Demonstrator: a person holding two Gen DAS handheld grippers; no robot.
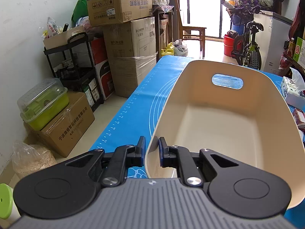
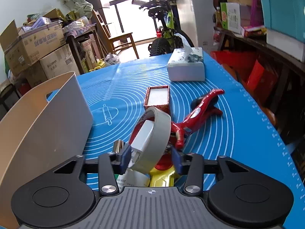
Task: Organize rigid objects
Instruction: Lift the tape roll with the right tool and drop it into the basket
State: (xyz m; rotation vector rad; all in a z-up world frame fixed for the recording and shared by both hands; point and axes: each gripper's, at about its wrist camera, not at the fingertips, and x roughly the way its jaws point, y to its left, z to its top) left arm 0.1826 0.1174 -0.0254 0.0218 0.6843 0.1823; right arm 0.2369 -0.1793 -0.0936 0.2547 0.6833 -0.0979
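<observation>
Daylight pours in from the window (image 1: 202,9) at the top centre of the left wrist view, blown out to near white; the same window (image 2: 131,5) glares at the upper centre of the right wrist view. The blue mat (image 2: 219,133) carries a pale sheen toward the top. Both pictures are bright overall, with soft shadows under the cream bin (image 1: 219,118) (its inner floor is evenly lit). Fisheye bending curves the edges, and the corners go dark. The tape roll (image 2: 152,133) near the lens looks slightly soft.
</observation>
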